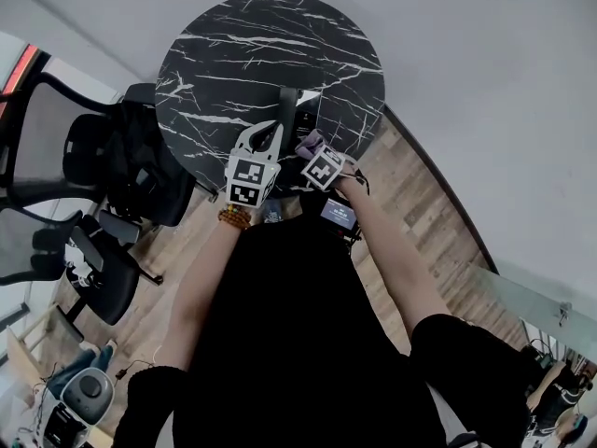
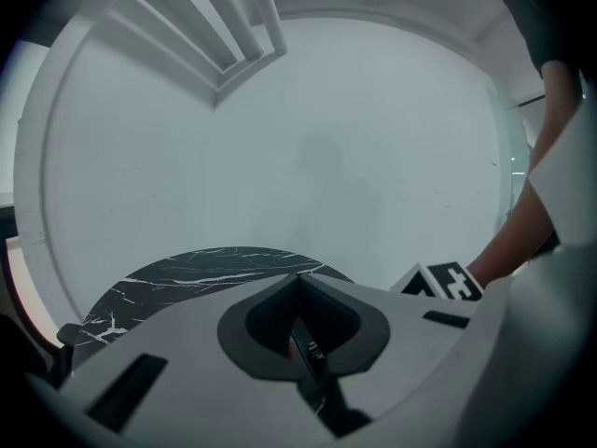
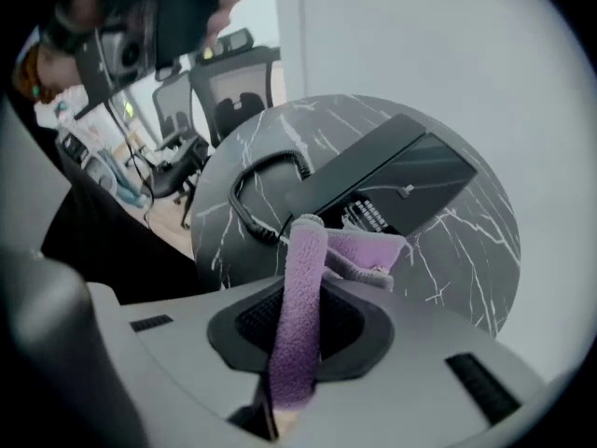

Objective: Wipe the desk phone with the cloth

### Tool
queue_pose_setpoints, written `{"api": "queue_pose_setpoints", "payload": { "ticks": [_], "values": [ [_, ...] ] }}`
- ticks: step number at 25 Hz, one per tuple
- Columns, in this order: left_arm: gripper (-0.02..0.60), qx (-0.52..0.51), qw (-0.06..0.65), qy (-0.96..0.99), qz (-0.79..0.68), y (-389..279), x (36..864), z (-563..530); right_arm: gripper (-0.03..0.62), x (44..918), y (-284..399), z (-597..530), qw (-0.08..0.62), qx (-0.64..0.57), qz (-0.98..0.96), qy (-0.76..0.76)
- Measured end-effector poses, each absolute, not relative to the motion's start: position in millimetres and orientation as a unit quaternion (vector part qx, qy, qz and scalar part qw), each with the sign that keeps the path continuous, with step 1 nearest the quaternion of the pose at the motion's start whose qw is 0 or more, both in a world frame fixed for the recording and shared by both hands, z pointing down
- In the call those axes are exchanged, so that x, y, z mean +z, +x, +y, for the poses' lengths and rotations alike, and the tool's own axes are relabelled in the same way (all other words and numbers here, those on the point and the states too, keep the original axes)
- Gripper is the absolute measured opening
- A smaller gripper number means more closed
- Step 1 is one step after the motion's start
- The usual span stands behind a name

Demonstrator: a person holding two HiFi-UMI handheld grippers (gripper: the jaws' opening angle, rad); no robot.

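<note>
The black desk phone (image 3: 382, 187) lies on the round black marble table (image 3: 466, 241), its coiled cord (image 3: 266, 187) looping to its left. In the head view the phone (image 1: 300, 112) sits near the table's near edge, just beyond both grippers. My right gripper (image 3: 300, 278) is shut on a purple cloth (image 3: 298, 315), which sticks out past the jaws and hangs just short of the phone. In the head view the cloth (image 1: 309, 145) shows at the tip of the right gripper (image 1: 317, 152). My left gripper (image 2: 300, 292) is shut and empty, held above the table edge (image 1: 269, 136).
Black office chairs (image 1: 103, 157) stand left of the table (image 1: 215, 73) on a wooden floor (image 1: 410, 194). A white wall (image 2: 326, 157) rises behind the table. The right gripper's marker cube (image 2: 446, 283) shows at the right of the left gripper view.
</note>
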State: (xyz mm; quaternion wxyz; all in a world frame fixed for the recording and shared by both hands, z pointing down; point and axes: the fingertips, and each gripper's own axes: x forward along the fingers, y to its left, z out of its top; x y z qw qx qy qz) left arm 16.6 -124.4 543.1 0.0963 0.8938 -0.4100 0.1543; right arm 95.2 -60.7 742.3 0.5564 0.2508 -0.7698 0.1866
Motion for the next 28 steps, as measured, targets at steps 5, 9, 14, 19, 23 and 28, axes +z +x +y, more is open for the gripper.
{"api": "queue_pose_setpoints", "payload": {
  "ticks": [5, 9, 14, 19, 23, 28],
  "values": [
    [0.012, 0.138, 0.084, 0.893, -0.420, 10, 529, -126, 0.063, 662, 84, -96, 0.336, 0.252, -0.831, 0.365],
    [0.014, 0.120, 0.069, 0.893, -0.428, 6, 513, -125, 0.063, 571, 87, -116, 0.181, 0.190, -0.845, 0.467],
    [0.012, 0.096, 0.044, 0.894, -0.435, 5, 492, -118, 0.061, 495, 71, -102, 0.088, 0.080, -0.859, 0.497],
    [0.012, 0.092, 0.031, 0.897, -0.430, 7, 488, -109, 0.058, 481, 63, -88, 0.068, 0.057, -0.857, 0.508],
    [0.012, 0.092, 0.032, 0.898, -0.429, 4, 487, -103, 0.058, 479, 63, -84, 0.063, 0.061, -0.853, 0.515],
    [0.012, 0.093, 0.031, 0.901, -0.422, 6, 486, -98, 0.058, 476, 65, -79, 0.062, 0.058, -0.849, 0.522]
  ]
}}
